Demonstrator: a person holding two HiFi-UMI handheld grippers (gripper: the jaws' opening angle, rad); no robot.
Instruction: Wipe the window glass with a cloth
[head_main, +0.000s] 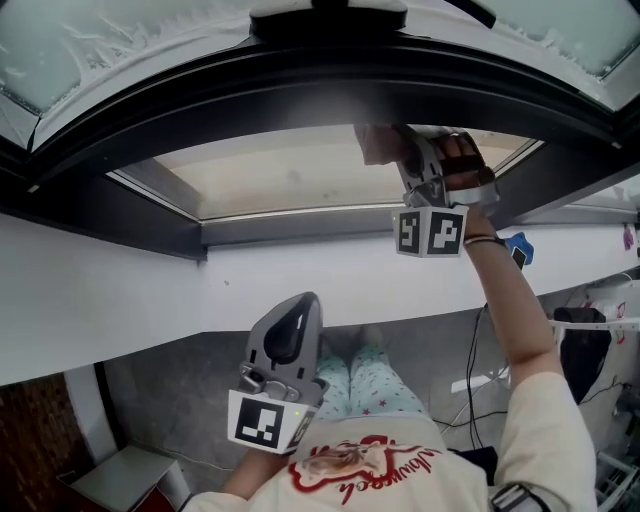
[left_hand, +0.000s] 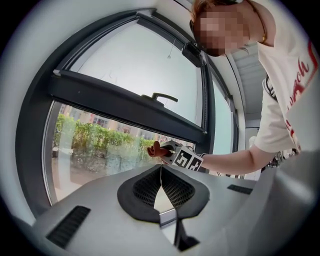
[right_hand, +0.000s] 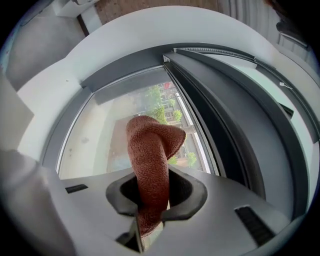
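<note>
I count two grippers in the room: the left gripper (left_hand: 161, 169) and the right gripper (right_hand: 151, 176). There is one rust-brown cloth (right_hand: 150, 145), one black window handle (left_hand: 161, 96) and one clear glass pane (head_main: 290, 175).

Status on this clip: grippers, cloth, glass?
Right gripper shut on cloth, up at window glass. Left gripper shut, empty, held low. Nothing in the way.
</note>
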